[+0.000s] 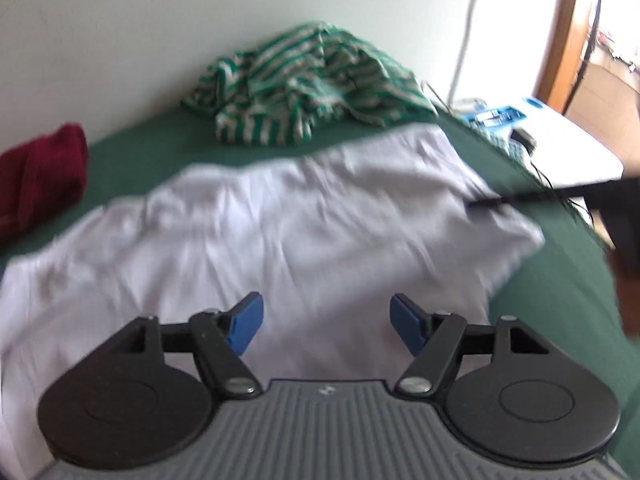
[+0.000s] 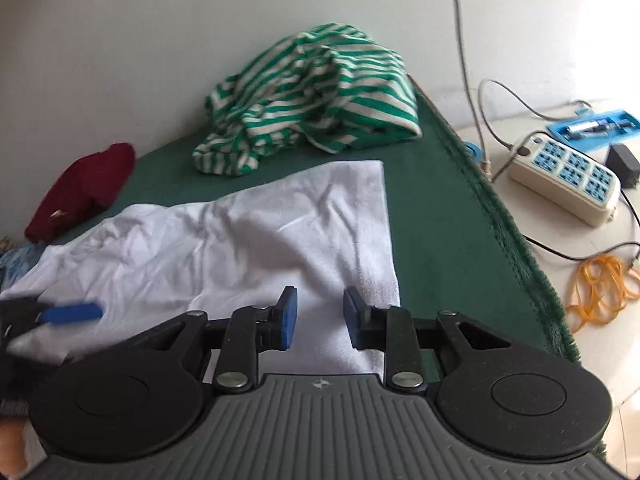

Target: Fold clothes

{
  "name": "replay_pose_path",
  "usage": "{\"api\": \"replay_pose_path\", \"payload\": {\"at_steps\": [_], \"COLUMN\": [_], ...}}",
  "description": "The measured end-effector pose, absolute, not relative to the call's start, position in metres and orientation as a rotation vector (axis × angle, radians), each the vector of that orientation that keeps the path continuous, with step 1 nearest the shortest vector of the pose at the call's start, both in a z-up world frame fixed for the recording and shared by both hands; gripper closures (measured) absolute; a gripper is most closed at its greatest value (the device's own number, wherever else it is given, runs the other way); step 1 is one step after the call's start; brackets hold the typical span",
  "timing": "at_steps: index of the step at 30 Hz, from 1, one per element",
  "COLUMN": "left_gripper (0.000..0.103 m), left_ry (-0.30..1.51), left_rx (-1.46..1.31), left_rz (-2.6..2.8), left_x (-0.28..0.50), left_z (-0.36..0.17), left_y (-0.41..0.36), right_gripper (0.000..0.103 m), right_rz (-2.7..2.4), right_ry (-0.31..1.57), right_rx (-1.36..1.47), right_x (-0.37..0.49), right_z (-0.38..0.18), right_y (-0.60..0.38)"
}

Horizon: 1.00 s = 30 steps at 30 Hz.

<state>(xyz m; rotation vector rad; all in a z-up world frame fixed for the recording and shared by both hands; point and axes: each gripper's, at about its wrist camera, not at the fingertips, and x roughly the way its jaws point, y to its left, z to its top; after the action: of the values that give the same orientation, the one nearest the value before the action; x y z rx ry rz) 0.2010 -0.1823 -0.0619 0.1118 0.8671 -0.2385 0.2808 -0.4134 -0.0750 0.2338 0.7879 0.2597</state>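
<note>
Left wrist view, blurred by motion. Maroon garment (image 1: 42, 174) at far left on the green cover (image 1: 152, 148). White garment (image 1: 260, 232) spread flat across the cover, filling the middle. Left gripper (image 1: 326, 326) above its near part, blue pads (image 1: 248, 322) wide apart, nothing between them. Green-and-white striped garment (image 1: 304, 88) crumpled at the far side against the wall. At right, a thin dark finger of the right gripper (image 1: 486, 203) lies over the white garment's right end; whether it touches the cloth cannot be told. Wooden door frame (image 1: 560, 40) at far right, seen only in this view.

Right wrist view, sharp. Left gripper (image 2: 74, 312) enters at far left, one blue pad showing over the white garment (image 2: 240, 240); its opening cannot be told from this side. A scrap of blue denim (image 2: 16, 260) at the left edge, seen only here. Maroon garment (image 2: 84, 192) beyond it. Right gripper (image 2: 320, 316) over the near right corner of the white garment, jaws moderately open, empty. Striped garment (image 2: 312, 100) beyond, apart from the white one. Fringed edge of the green cover (image 2: 460, 220) runs down the right. Off it, on the pale floor: a power strip (image 2: 564, 180), a blue tray (image 2: 596, 128), a black adapter (image 2: 624, 162), a coil of orange cord (image 2: 600, 288).
</note>
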Motion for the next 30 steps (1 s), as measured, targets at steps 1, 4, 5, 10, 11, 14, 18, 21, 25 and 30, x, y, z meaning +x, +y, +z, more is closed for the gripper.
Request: {"api": "replay_pose_path", "payload": {"at_steps": [1,4,5,10,11,14,18,21,25,30], "left_gripper": [0.031,0.029,0.024,0.016,0.015,0.015,0.016,0.016,0.011,0.006], "left_ry": [0.874,0.891,0.888,0.871,0.867,0.856,0.865,0.862,0.835,0.812], "left_rx": [0.1,0.066,0.065,0.078,0.082,0.073,-0.033,-0.086,-0.008,-0.022], "left_rz": [-0.232,-0.186,-0.163,-0.074,-0.058,0.024,0.153,0.187,0.128,0.059], "left_x": [0.185,0.143,0.129,0.082,0.074,0.053,0.03,0.012,-0.017,-0.04], "left_z": [-0.066,-0.073,-0.074,-0.076,-0.076,-0.073,-0.068,-0.063,-0.069,-0.072], "left_y": [-0.181,-0.17,-0.165,-0.131,-0.124,-0.092,-0.028,0.002,-0.011,-0.012], "right_gripper": [0.081,0.067,0.067,0.05,0.055,0.06,0.06,0.059,0.056,0.043], "right_rz": [0.215,0.214,0.261,0.439,0.406,0.307,0.467,0.599,0.766,0.969], "right_ry": [0.786,0.785,0.786,0.873,0.862,0.83,0.805,0.798,0.769,0.723], "right_rx": [0.242,0.292,0.317,0.279,0.269,0.237,0.284,0.189,0.033,-0.165], "right_x": [0.28,0.266,0.258,0.217,0.21,0.19,0.168,0.158,0.146,0.131], "right_z": [-0.074,-0.067,-0.064,-0.065,-0.063,-0.059,-0.043,-0.042,-0.042,-0.041], "right_y": [-0.416,-0.419,-0.418,-0.386,-0.383,-0.375,-0.335,-0.264,-0.166,-0.042]}}
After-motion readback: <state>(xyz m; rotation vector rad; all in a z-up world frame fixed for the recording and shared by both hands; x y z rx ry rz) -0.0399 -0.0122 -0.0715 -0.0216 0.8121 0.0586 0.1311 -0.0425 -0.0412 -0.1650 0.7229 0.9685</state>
